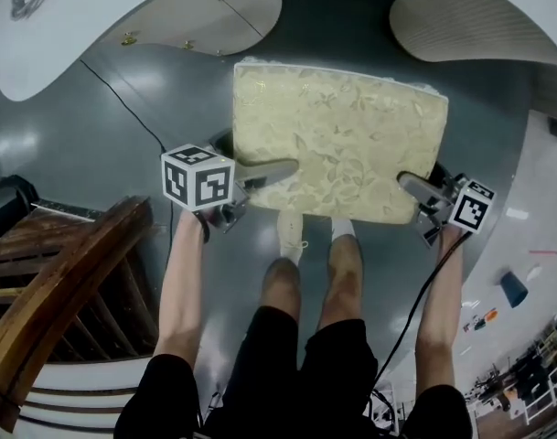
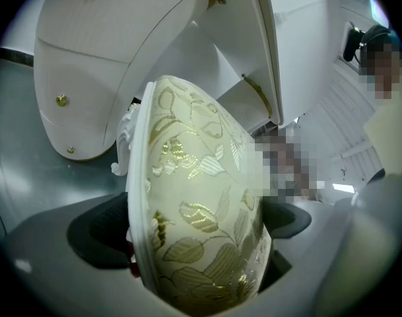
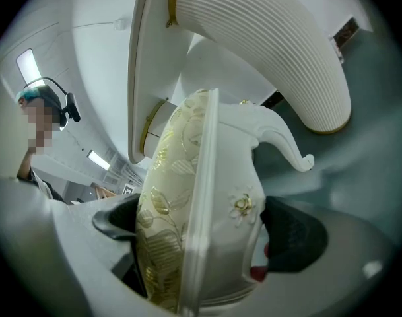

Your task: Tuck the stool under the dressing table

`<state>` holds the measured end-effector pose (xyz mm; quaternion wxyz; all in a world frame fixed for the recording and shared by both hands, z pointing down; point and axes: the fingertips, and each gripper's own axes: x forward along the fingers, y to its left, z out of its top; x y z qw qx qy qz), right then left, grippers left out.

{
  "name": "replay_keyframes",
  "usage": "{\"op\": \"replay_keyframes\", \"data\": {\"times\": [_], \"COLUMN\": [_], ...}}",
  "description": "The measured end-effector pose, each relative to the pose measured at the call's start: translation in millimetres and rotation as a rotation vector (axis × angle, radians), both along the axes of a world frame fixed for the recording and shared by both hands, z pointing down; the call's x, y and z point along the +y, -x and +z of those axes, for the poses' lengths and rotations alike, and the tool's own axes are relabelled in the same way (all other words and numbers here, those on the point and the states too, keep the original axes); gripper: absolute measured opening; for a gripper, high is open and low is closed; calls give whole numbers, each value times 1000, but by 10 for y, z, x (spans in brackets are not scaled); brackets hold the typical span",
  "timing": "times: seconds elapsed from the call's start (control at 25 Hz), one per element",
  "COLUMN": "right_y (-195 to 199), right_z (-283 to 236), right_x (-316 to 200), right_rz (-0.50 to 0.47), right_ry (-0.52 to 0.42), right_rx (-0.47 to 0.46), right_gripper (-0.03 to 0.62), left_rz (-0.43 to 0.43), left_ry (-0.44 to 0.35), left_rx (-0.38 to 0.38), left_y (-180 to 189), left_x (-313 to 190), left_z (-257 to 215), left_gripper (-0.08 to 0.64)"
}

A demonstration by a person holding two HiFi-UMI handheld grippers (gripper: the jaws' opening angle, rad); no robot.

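Note:
A stool [image 1: 337, 140] with a cream, gold-leaf padded seat and white carved frame is held off the grey floor in front of me. My left gripper [image 1: 260, 179] is shut on the stool's near left edge [image 2: 194, 230]. At the near right corner my right gripper [image 1: 417, 193] is shut on the stool's cushion and white frame [image 3: 207, 236]. The white dressing table [image 1: 123, 16] lies beyond, with a rounded cabinet at the upper left and a ribbed white part [image 1: 484, 12] at the upper right. A dark gap of floor lies between these two parts.
A dark wooden chair [image 1: 49, 282] stands close at the lower left. A black cable [image 1: 123, 108] runs over the floor to the left of the stool. My legs and white shoes [image 1: 292, 236] stand just behind the stool. A person stands in the far background [image 3: 39, 121].

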<state>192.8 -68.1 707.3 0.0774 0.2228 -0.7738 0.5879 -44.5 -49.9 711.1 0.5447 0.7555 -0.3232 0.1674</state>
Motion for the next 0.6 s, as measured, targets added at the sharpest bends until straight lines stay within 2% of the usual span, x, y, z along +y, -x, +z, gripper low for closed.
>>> {"op": "replay_keyframes", "data": {"times": [0.28,0.6], "right_y": [-8,-15], "right_z": [-6,-10], "right_x": [-1,24], "right_rz": [17,28], "right_ry": [-20,-21], "right_rx": [-10,-16], "right_gripper": [586,586], "left_rz": [-37,-37], "left_ry": [-40,-59], "left_rx": [11,11], "left_y": [4,5], "left_x": [10,-11], "left_z": [-2,-22], "left_gripper": [609,609]}}
